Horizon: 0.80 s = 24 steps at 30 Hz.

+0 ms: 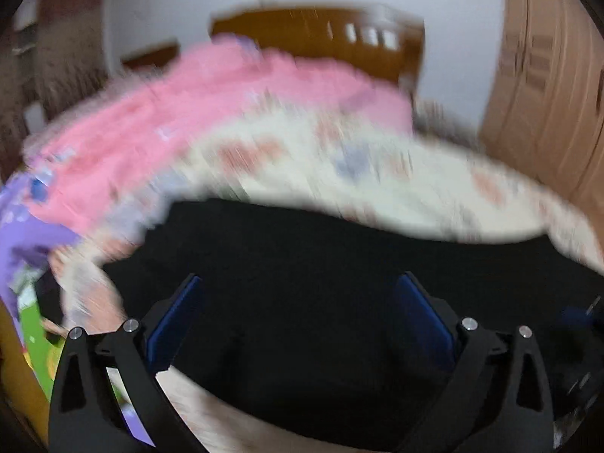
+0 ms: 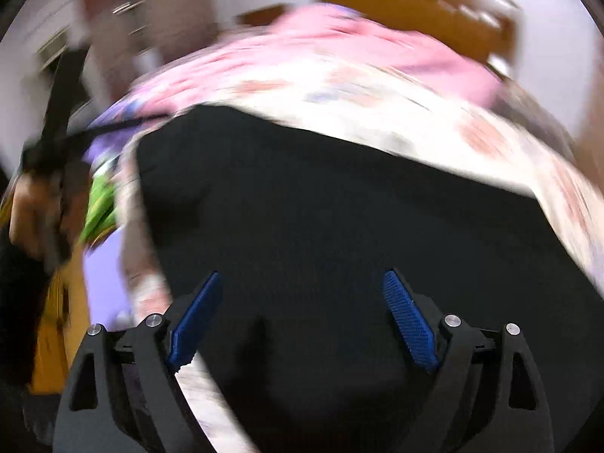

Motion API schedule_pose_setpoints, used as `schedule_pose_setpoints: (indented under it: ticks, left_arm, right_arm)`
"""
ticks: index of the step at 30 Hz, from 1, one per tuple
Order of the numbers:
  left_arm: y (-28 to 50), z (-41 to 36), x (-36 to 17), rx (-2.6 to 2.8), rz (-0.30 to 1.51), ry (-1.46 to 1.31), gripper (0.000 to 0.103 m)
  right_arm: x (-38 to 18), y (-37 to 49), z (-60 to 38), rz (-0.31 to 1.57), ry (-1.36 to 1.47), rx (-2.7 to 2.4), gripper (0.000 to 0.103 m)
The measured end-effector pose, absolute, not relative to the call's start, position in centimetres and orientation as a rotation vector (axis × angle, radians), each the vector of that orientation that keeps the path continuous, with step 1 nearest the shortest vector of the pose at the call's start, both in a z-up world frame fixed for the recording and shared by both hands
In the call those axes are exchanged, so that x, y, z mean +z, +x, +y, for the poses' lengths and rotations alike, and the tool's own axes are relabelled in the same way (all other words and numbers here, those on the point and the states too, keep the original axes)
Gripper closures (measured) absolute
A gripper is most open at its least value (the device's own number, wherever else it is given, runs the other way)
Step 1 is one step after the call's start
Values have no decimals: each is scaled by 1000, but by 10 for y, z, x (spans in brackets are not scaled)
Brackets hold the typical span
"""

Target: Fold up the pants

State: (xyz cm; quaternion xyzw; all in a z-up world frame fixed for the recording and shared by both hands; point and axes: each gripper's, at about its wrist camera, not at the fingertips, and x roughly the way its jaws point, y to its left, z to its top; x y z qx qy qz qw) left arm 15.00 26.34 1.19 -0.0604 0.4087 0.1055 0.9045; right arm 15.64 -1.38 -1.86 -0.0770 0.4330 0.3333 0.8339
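Pants [image 1: 321,302] lie black on your bed [image 1: 415,196]; your left gripper [image 1: 298,279] and right gripper [image 2: 302,277] gape, gripping nothing.

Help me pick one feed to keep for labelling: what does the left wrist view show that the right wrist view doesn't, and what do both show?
Only the left wrist view shows the tall wooden wardrobe along its right edge.

Only the right wrist view shows a blurred dark shape at its far left, probably the other gripper with a hand; the blur leaves that uncertain.

Both show black pants lying on a bed with a cream patterned sheet, a pink blanket and a brown headboard. In each, the view's own gripper, left gripper and right gripper, has its fingers spread above the pants, nothing held.
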Motion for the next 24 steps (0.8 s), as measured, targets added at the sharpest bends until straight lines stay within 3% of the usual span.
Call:
schedule_pose_setpoints:
  ticks: [5,12,16,20,24]
  left_arm:
    - [155,252,-41,271,972,-72,7]
    - [167,241,-21,323,988,-74,11]
    - [196,184,4,154,925,-20,6]
    - [241,128,-25,51,1015,73,6]
    - [252,137,-44,40,1011,-22,1]
  right_arm:
    - [-51,141,-27,1007,-348,631,14]
    - [-45,126,-46,1022,-309,718,14]
    - [-27,162,-88,951,-191,521,14]
    - [-40,200,-113,971,-231,323,14]
    - [-55,193,-145,1038,-202,332,9]
